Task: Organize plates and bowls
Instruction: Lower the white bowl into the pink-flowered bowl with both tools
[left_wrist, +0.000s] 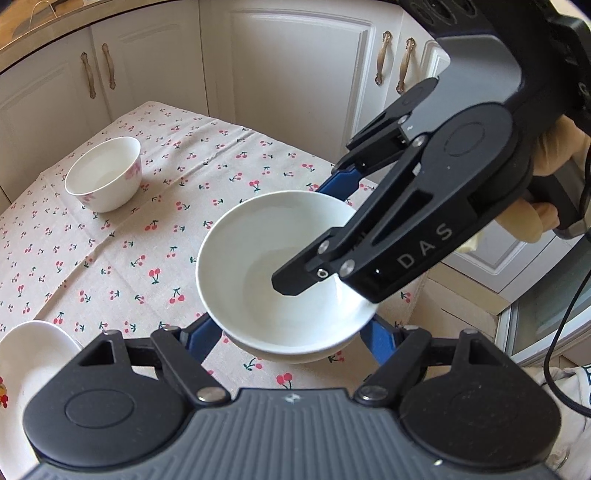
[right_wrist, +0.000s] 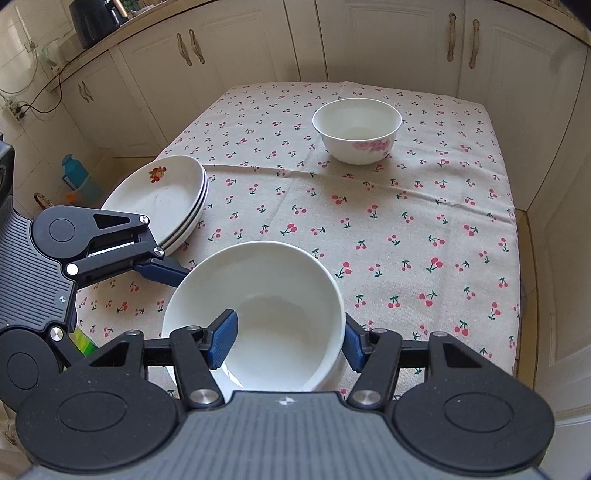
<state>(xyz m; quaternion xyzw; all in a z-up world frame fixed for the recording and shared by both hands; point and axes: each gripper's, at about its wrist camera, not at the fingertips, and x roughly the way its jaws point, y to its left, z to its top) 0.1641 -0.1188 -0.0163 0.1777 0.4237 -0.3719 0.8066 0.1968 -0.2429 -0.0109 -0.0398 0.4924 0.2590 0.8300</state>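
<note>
A plain white bowl (left_wrist: 258, 258) (right_wrist: 280, 295) sits nested in a second white bowl, whose rim (left_wrist: 295, 356) shows just beneath it. They are over the near part of the cherry-print tablecloth (right_wrist: 406, 229). My left gripper (left_wrist: 291, 341) clasps the stack from both sides with its blue fingers (left_wrist: 207, 343); one finger (right_wrist: 162, 271) touches the bowl's left side. My right gripper (right_wrist: 288, 343) (left_wrist: 303, 236) is shut on the upper bowl's wall, one pad (right_wrist: 223, 341) inside and the other outside. Whether the stack touches the cloth is hidden.
A floral-print bowl (right_wrist: 356, 133) (left_wrist: 103, 173) stands alone at the far side of the table. A stack of white plates (right_wrist: 162, 195) (left_wrist: 29, 354) lies at the table's left edge. Cream cabinets (right_wrist: 369, 44) surround the table. A teal bottle (right_wrist: 74, 173) stands on the floor.
</note>
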